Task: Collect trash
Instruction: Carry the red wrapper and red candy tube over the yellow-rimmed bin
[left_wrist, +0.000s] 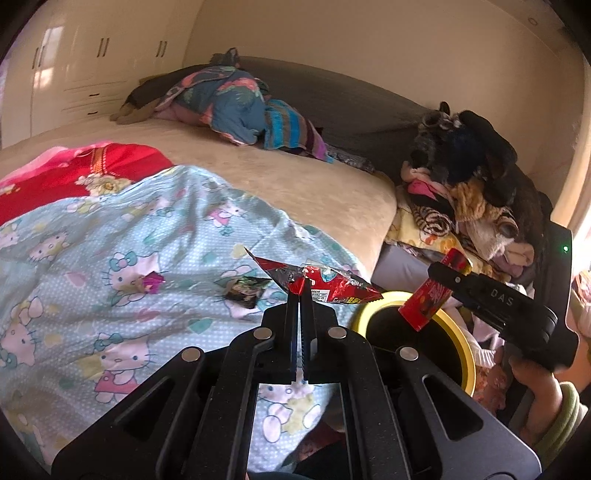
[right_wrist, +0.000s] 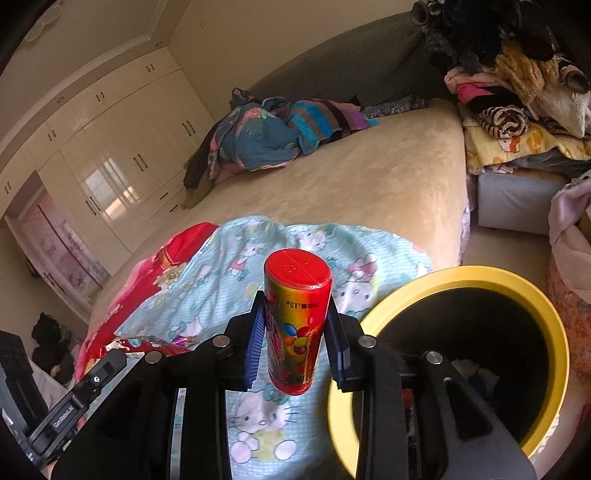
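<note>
Left gripper (left_wrist: 300, 295) pinches red snack wrapper (left_wrist: 325, 282); right gripper (right_wrist: 297, 328) clamps candy tube (right_wrist: 295, 321) beside yellow-rimmed bin (right_wrist: 546, 310).

Light-blue quilt (left_wrist: 129, 229) with white-and-pink cartoon cat print and small white dots. Red blanket (left_wrist: 74, 173) beside it, pink edge, floral motif. Plain beige bedspread (left_wrist: 314, 177). Crinkled foil snack wrapper (left_wrist: 325, 282): red, silver inside, yellow lettering. Cylindrical candy tube (right_wrist: 295, 325): red cap, red-yellow body, multicoloured candy print. Round bin (right_wrist: 546, 306): yellow rim, black inside. Small magenta foil scrap (left_wrist: 153, 282). Dark green-black sachet (left_wrist: 245, 291). Glossy cream wardrobe (right_wrist: 122, 147), dark handles.
</note>
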